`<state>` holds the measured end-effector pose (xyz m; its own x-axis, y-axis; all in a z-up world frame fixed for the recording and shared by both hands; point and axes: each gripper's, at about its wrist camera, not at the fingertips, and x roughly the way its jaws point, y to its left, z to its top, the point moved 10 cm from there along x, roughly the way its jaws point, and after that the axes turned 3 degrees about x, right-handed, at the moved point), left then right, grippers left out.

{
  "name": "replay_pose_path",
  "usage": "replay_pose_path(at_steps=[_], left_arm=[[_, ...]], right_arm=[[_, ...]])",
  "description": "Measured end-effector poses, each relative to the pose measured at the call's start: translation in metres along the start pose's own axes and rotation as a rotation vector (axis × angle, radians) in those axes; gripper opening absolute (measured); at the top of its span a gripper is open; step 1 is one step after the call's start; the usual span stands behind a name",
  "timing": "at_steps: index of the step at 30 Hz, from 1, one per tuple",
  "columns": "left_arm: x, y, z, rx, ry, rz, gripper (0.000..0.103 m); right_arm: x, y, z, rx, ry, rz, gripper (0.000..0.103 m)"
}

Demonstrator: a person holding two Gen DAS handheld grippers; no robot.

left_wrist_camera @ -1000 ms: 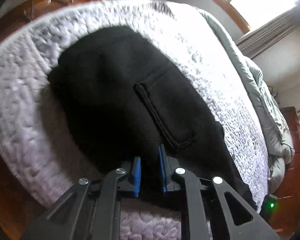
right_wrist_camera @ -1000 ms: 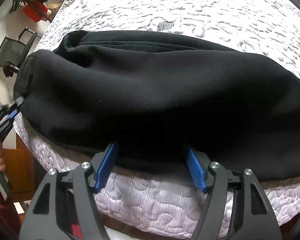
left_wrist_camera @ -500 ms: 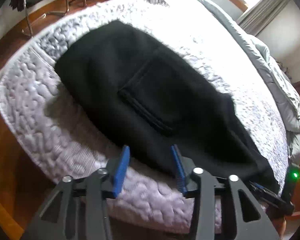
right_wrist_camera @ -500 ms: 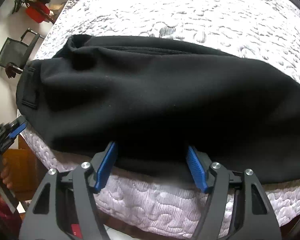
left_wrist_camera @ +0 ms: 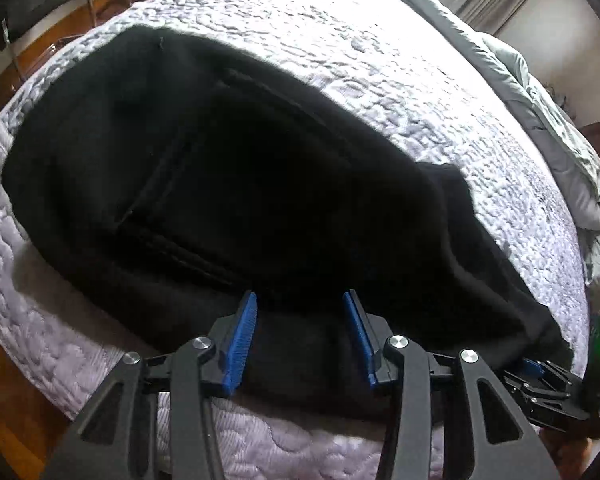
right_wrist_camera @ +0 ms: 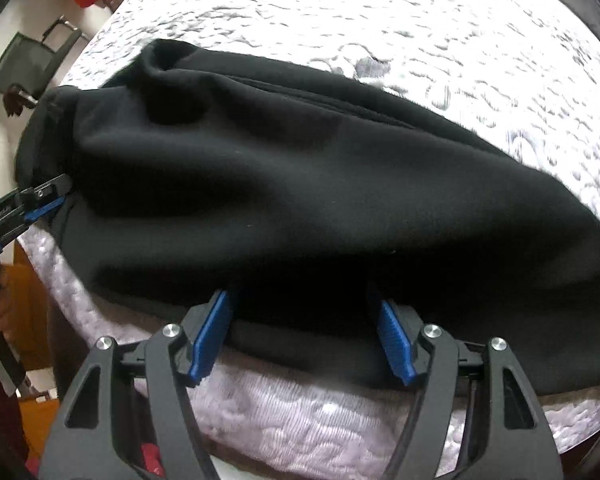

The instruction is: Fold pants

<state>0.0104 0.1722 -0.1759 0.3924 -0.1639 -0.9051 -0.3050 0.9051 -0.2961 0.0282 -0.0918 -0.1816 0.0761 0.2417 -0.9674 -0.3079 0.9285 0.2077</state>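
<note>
no text can be read anywhere (faint lettering on the left tongs is too blurred).

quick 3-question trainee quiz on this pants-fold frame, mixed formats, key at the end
1. True or false: the left tongs are clamped shut on the black pants.
2. Multiple choice: the pants lie on A) a wooden floor, B) a white quilted mattress, C) a chair.
3. Fill in: in the right wrist view, the right tongs stand ____ at the near edge of the pants, with fabric between the blue pads.

Key:
1. False; the jaws stand apart with the fabric edge between them.
2. B.
3. open.
</note>
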Motion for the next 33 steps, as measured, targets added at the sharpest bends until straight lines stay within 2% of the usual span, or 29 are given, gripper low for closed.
replay_pose_path(at_steps=[2, 7, 11, 15, 17, 20, 24, 25, 27, 28, 30, 33], left_arm=[[-0.011, -0.011, -0.001, 0.040, -0.018, 0.001, 0.046], [-0.011, -0.029, 0.016, 0.109, -0.031, 0.021, 0.054], [0.007, -0.035, 0.032, 0.091, -0.010, 0.032, 0.057], [0.001, -0.013, 0.033, 0.044, -0.009, 0.019, 0.060], [-0.002, -0.003, 0.031, 0.042, -0.020, 0.025, 0.065], [-0.007, 0.009, 0.030, 0.040, -0.024, 0.025, 0.067], [-0.004, 0.008, 0.032, 0.049, -0.025, 0.013, 0.071], [-0.004, 0.007, 0.032, 0.059, -0.026, 0.018, 0.073], [-0.004, 0.005, 0.030, 0.082, -0.035, 0.036, 0.075], [-0.004, 0.004, 0.030, 0.095, -0.044, 0.048, 0.076], [-0.002, 0.003, 0.030, 0.111, -0.053, 0.064, 0.079], [0.003, 0.003, 0.030, 0.149, -0.068, 0.105, 0.082]], right_arm=[[-0.016, 0.009, 0.008, -0.012, -0.029, 0.037, 0.066], [-0.039, 0.032, 0.047, -0.063, -0.103, 0.035, 0.065], [-0.023, 0.055, 0.082, -0.092, -0.103, 0.075, 0.065], [-0.005, 0.085, 0.112, -0.178, -0.101, 0.098, 0.065], [0.005, 0.100, 0.123, -0.216, -0.078, 0.135, 0.065], [0.021, 0.113, 0.134, -0.249, -0.045, 0.161, 0.064], [0.037, 0.117, 0.141, -0.258, 0.000, 0.179, 0.040], [0.038, 0.118, 0.143, -0.265, 0.003, 0.187, 0.023], [0.035, 0.124, 0.144, -0.273, 0.008, 0.233, 0.006], [0.032, 0.126, 0.147, -0.275, -0.006, 0.240, 0.003], [0.026, 0.128, 0.158, -0.284, -0.059, 0.215, 0.003], [0.013, 0.133, 0.178, -0.247, -0.134, 0.234, 0.003]])
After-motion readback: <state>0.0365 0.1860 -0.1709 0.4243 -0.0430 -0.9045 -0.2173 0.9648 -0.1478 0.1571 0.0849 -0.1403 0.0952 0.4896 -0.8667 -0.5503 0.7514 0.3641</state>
